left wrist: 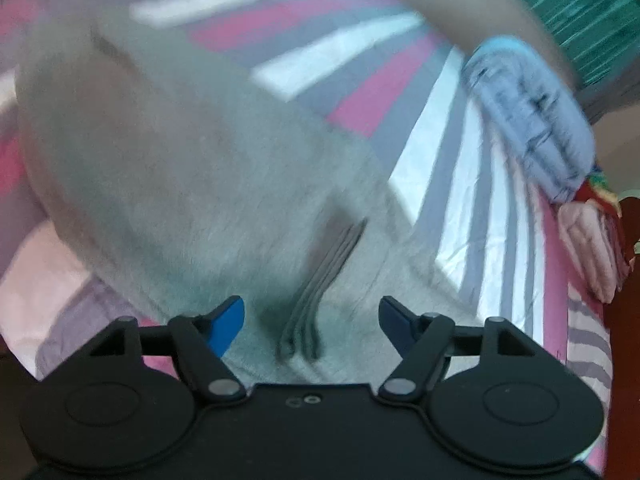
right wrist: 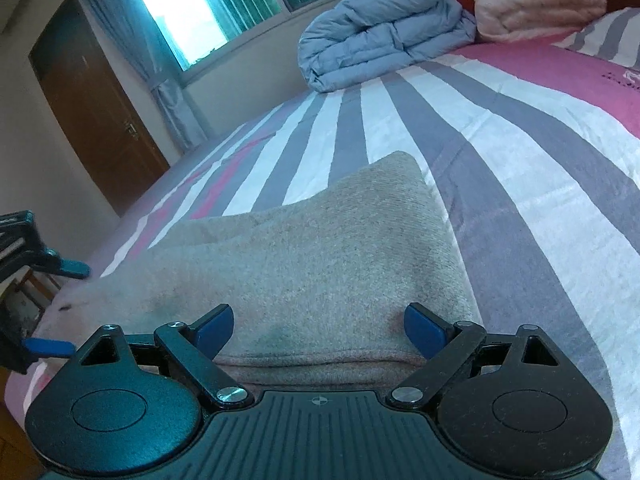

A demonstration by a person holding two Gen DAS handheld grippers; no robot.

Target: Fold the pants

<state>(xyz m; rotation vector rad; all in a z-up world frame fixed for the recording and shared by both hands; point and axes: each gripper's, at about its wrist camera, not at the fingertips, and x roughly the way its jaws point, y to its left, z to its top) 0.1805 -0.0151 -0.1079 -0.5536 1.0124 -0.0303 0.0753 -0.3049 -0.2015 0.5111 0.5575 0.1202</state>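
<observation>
The grey-beige pants (right wrist: 312, 256) lie folded on the striped bed. In the right wrist view, my right gripper (right wrist: 320, 330) is open, its blue pads either side of the near folded edge, holding nothing. In the blurred left wrist view, the pants (left wrist: 192, 168) fill the middle, with a stack of folded edges (left wrist: 316, 292) just ahead. My left gripper (left wrist: 312, 322) is open above the cloth and empty. It also shows at the left edge of the right wrist view (right wrist: 60, 308), jaws apart beside the pants' left end.
The bed sheet (right wrist: 500, 168) has grey, white and pink stripes. A folded blue duvet (right wrist: 384, 32) and pink blankets (right wrist: 536, 8) sit at the far end. A brown door (right wrist: 96, 108) and a window (right wrist: 192, 8) stand beyond the bed.
</observation>
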